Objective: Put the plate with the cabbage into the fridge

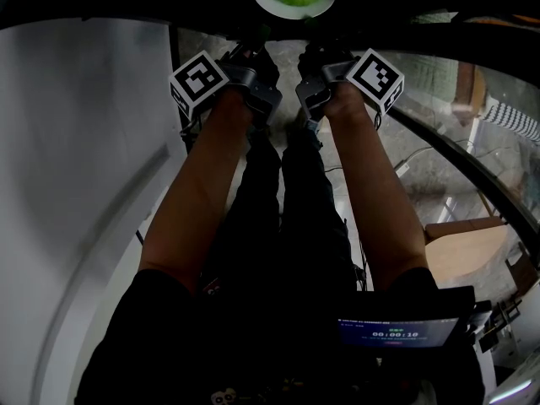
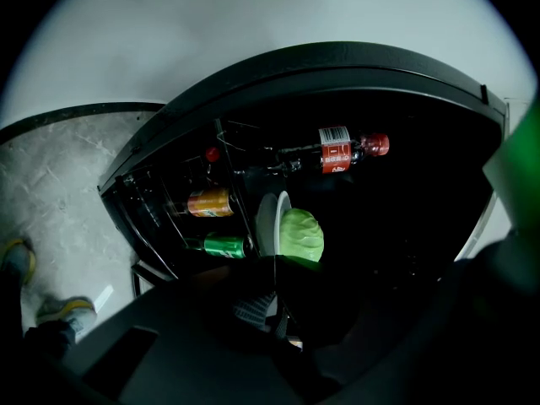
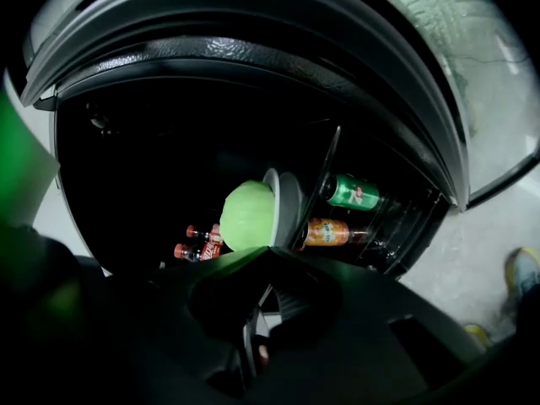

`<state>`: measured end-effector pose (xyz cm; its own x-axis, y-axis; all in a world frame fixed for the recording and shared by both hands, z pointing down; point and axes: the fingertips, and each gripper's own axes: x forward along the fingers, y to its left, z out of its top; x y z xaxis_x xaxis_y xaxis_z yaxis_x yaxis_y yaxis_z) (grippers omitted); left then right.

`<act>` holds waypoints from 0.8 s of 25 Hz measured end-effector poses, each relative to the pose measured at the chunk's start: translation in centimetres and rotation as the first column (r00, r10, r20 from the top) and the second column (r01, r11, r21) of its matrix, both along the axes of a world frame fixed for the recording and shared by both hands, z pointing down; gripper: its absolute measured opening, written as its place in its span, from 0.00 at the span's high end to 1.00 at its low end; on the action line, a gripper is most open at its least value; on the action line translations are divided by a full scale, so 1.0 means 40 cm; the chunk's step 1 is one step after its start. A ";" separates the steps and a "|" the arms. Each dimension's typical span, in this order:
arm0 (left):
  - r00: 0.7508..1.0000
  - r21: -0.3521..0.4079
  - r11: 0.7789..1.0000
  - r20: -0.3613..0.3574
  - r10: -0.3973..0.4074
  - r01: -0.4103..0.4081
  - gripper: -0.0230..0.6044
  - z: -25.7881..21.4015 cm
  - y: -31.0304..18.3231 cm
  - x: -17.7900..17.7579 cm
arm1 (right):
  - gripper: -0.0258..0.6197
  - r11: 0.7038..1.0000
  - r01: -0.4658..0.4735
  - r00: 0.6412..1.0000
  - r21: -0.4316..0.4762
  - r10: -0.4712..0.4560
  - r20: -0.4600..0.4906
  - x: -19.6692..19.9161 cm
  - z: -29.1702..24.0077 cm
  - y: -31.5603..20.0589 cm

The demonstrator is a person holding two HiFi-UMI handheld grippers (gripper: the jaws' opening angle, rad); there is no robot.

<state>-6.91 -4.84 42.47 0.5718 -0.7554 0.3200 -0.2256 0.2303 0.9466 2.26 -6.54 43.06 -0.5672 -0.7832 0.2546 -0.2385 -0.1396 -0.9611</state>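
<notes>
One plate (image 2: 267, 218) bearing one cabbage (image 2: 302, 234) mid-frame, left hand-held gripper (image 2: 277, 268) and right hand-held gripper (image 3: 268, 256) clamped on its rim, fridge (image 3: 253, 66) holding green can (image 3: 354, 192), orange can (image 3: 327, 232), two cola bottles (image 3: 207, 247)

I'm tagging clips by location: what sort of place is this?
Likely a room with a drinks fridge, hard to say more: the open fridge holds a cola bottle and cans, the plate with cabbage is held before it, grey floor beside.

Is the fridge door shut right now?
No, the fridge stands open, with a red-capped bottle and a green can in plain sight beyond the plate of cabbage.
</notes>
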 end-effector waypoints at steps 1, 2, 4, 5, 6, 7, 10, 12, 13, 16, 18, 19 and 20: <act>1.000 -0.002 1.000 0.000 -0.002 0.002 0.95 0.001 0.003 0.000 | 0.95 1.000 0.001 1.000 0.001 -0.001 -0.001 0.000 0.000 -0.001; 1.000 -0.003 1.000 -0.001 -0.005 0.005 0.95 0.002 0.006 -0.001 | 0.95 1.000 0.001 1.000 0.002 -0.001 -0.001 -0.001 -0.001 -0.002; 1.000 -0.003 1.000 0.002 -0.010 0.010 0.95 0.003 0.008 -0.004 | 0.95 1.000 -0.004 1.000 0.003 0.004 0.000 -0.002 -0.003 -0.005; 1.000 -0.004 1.000 0.003 -0.012 0.012 0.95 0.004 0.010 -0.006 | 0.95 1.000 -0.006 1.000 0.004 0.006 -0.001 -0.002 -0.004 -0.006; 1.000 -0.004 1.000 0.004 -0.012 0.012 0.95 0.004 0.011 -0.006 | 0.95 1.000 -0.008 1.000 0.005 0.008 -0.002 -0.001 -0.005 -0.007; 1.000 -0.004 1.000 0.004 -0.011 0.011 0.95 0.005 0.013 -0.007 | 0.95 1.000 -0.008 1.000 0.006 0.008 -0.004 0.000 -0.005 -0.007; 1.000 0.005 1.000 0.024 0.000 0.000 0.95 0.003 0.012 -0.015 | 0.95 1.000 -0.002 0.999 0.023 0.003 -0.035 0.004 -0.008 -0.006; 0.996 0.033 0.999 0.083 0.022 -0.025 0.95 -0.004 0.005 -0.024 | 0.95 0.997 0.029 0.992 0.073 -0.020 -0.123 0.008 -0.024 -0.010; 0.990 0.060 0.997 0.134 0.036 -0.044 0.95 -0.013 0.000 -0.028 | 0.95 0.992 0.055 0.981 0.111 -0.033 -0.191 0.012 -0.037 -0.013; 0.947 0.187 0.975 0.315 0.058 -0.122 0.95 -0.066 -0.018 -0.038 | 0.95 0.950 0.186 0.877 0.252 -0.045 -0.479 0.032 -0.098 -0.017; 0.881 0.289 0.933 0.470 0.058 -0.215 0.95 -0.118 -0.027 -0.047 | 0.95 0.905 0.292 0.751 0.308 -0.018 -0.660 0.051 -0.132 -0.013; 0.825 0.335 0.899 0.563 0.050 -0.283 0.95 -0.144 -0.026 -0.050 | 0.95 0.884 0.341 0.683 0.320 0.001 -0.730 0.060 -0.142 -0.006; 0.752 0.369 0.856 0.658 0.035 -0.362 0.95 -0.166 -0.021 -0.052 | 0.95 0.864 0.386 0.616 0.325 0.021 -0.788 0.067 -0.148 0.002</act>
<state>-8.98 -5.68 35.81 0.5274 -0.7920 0.3076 -0.7741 -0.2988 0.5581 4.93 -6.45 37.14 -0.4767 -0.8164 0.3260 -0.8610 0.3587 -0.3607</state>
